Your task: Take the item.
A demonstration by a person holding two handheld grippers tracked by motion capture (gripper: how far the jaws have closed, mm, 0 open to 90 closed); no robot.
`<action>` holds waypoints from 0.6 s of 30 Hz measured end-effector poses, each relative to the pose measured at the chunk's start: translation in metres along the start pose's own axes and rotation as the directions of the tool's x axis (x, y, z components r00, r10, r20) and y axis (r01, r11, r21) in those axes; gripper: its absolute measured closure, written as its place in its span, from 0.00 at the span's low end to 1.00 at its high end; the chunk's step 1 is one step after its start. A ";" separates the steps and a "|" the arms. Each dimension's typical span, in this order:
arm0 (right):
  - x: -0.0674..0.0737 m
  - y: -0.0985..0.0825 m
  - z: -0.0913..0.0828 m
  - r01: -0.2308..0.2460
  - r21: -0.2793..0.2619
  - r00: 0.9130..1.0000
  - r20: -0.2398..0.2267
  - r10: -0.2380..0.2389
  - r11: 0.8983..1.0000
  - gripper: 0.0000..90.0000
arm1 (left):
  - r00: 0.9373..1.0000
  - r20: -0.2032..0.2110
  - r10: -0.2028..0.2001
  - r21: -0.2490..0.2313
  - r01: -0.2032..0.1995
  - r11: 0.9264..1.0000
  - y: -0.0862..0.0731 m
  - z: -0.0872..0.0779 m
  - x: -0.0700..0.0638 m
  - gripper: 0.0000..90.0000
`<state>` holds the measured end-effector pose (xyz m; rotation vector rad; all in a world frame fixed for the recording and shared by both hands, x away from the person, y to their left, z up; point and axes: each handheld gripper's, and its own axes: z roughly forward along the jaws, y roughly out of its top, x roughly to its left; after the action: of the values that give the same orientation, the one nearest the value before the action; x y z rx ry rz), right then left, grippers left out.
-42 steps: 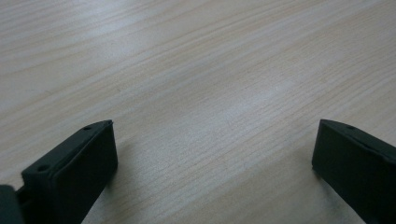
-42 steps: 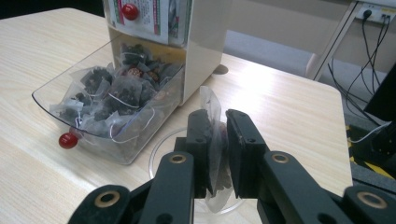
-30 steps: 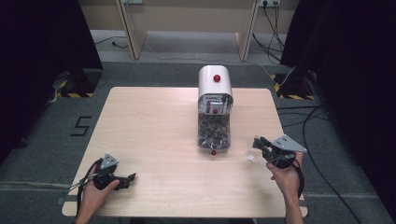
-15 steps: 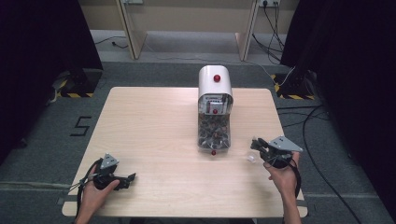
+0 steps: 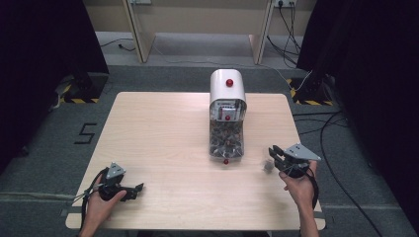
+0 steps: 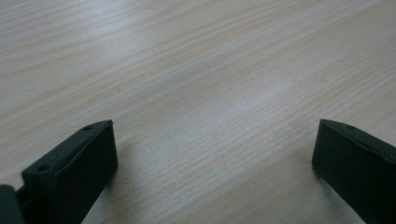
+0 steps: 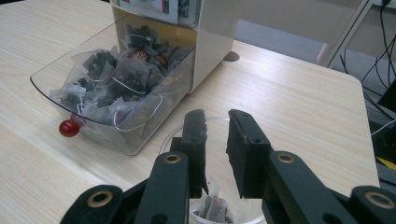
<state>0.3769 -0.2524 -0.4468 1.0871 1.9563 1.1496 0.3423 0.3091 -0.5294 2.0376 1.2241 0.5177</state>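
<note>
While the dispenser's clear drawer (image 7: 112, 88) is stuffed with tea bags (image 7: 116, 79), one sits in a cup (image 7: 215, 205) beneath the nearly closed, empty right hand-held gripper (image 7: 217, 126); the left hand-held gripper (image 6: 212, 154) gapes wide over bare wooden table (image 6: 196, 70).

clear cup (image 7: 219, 205) cut off below, its sachet contents half-hidden behind fingers (image 7: 194, 140)

High view: overhead, facing forward, whole table (image 5: 163, 143) mid-frame. Left gripper view: very near bare tabletop. Right gripper view: close, facing dispenser (image 7: 154, 70) upper left; dispenser (image 5: 227, 116) shared with high view.
</note>
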 end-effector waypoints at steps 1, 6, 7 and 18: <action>0.000 0.000 0.000 0.001 -0.003 1.000 -0.001 -0.001 1.000 0.85 | 1.000 0.000 0.000 0.000 0.000 1.000 0.000 0.000 0.000 0.00; 0.003 0.003 -0.001 0.007 -0.010 1.000 -0.008 -0.007 1.000 0.83 | 1.000 0.000 0.000 0.000 0.000 1.000 0.000 0.000 0.000 0.00; 0.004 0.003 -0.001 0.010 -0.011 1.000 -0.010 -0.010 1.000 0.82 | 1.000 0.000 0.000 0.000 0.000 1.000 0.000 0.000 0.000 0.00; 0.015 0.009 -0.001 0.022 -0.027 0.999 -0.044 -0.023 0.999 0.77 | 1.000 0.000 0.000 0.000 0.000 1.000 0.000 0.000 0.000 0.00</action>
<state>0.3720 -0.2368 -0.4397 1.0318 1.9769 1.1933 0.3424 0.3091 -0.5295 2.0374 1.2241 0.5180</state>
